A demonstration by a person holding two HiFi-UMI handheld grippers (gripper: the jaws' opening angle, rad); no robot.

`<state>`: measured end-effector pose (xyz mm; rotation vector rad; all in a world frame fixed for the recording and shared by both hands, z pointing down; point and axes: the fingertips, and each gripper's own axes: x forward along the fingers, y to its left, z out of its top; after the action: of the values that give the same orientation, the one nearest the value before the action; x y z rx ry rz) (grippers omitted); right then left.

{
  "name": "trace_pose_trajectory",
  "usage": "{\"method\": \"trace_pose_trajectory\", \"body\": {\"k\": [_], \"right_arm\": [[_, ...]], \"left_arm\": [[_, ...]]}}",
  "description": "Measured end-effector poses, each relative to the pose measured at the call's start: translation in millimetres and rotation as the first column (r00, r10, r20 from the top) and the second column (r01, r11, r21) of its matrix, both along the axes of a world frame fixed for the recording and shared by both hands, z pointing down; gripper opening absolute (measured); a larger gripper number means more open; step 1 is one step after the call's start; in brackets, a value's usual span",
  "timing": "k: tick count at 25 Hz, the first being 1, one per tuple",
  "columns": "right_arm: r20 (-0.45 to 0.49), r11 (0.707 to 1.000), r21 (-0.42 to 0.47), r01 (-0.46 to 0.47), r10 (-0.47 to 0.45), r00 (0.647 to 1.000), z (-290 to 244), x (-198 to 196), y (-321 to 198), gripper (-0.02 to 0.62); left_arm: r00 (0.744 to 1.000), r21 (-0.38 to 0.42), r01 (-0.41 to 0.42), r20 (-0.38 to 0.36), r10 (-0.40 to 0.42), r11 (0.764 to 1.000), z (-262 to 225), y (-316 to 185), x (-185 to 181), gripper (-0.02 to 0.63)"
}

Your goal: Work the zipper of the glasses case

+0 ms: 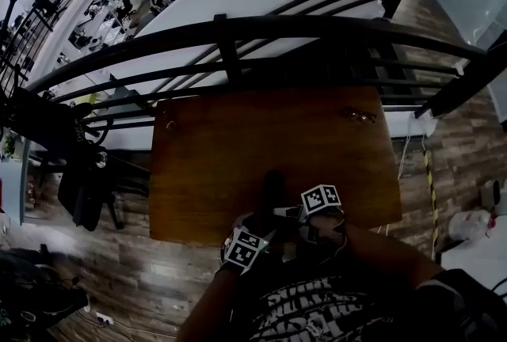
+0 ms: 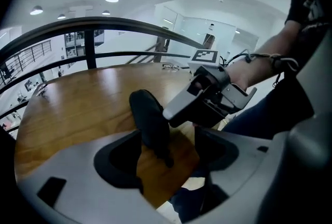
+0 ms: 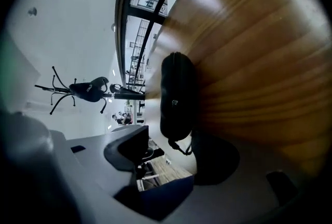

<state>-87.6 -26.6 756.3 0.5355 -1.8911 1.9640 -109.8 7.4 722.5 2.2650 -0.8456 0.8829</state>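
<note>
The head view looks steeply down from above onto the wooden table (image 1: 238,142), with the railing (image 1: 261,25) across the upper frame. The left gripper (image 2: 168,153) view sits low and close, facing across the tabletop. The right gripper (image 3: 174,153) view, equally close, is rolled sideways, with the tabletop at the right of the frame. All three share the glasses case (image 1: 272,188).

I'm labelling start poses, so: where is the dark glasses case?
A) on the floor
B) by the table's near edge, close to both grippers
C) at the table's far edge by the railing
B: the glasses case lies on the table by its near edge, just ahead of the left gripper and the right gripper, both open.
</note>
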Motion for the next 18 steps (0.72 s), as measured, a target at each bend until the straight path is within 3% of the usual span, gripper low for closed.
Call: {"method": "trace_pose_trajectory", "body": {"k": [6, 12, 18], "right_arm": [[-0.007, 0.992, 0.041, 0.120, -0.120, 0.993, -10, 31, 0, 0.239], [-0.009, 0.992, 0.089, 0.094, -0.094, 0.996, -24, 71, -27, 0.239], [0.026, 0.994, 0.086, 0.064, -0.066, 0.997, -27, 103, -43, 0.239]], "left_arm": [[0.998, 0.039, -0.009, 0.062, 0.006, 0.999, 7, -11, 12, 0.324], [0.989, 0.100, -0.045, 0.142, 0.031, 0.994, 5, -28, 42, 0.324], [0.975, 0.105, 0.028, 0.215, -0.050, 0.994, 26, -46, 47, 0.324]]}}
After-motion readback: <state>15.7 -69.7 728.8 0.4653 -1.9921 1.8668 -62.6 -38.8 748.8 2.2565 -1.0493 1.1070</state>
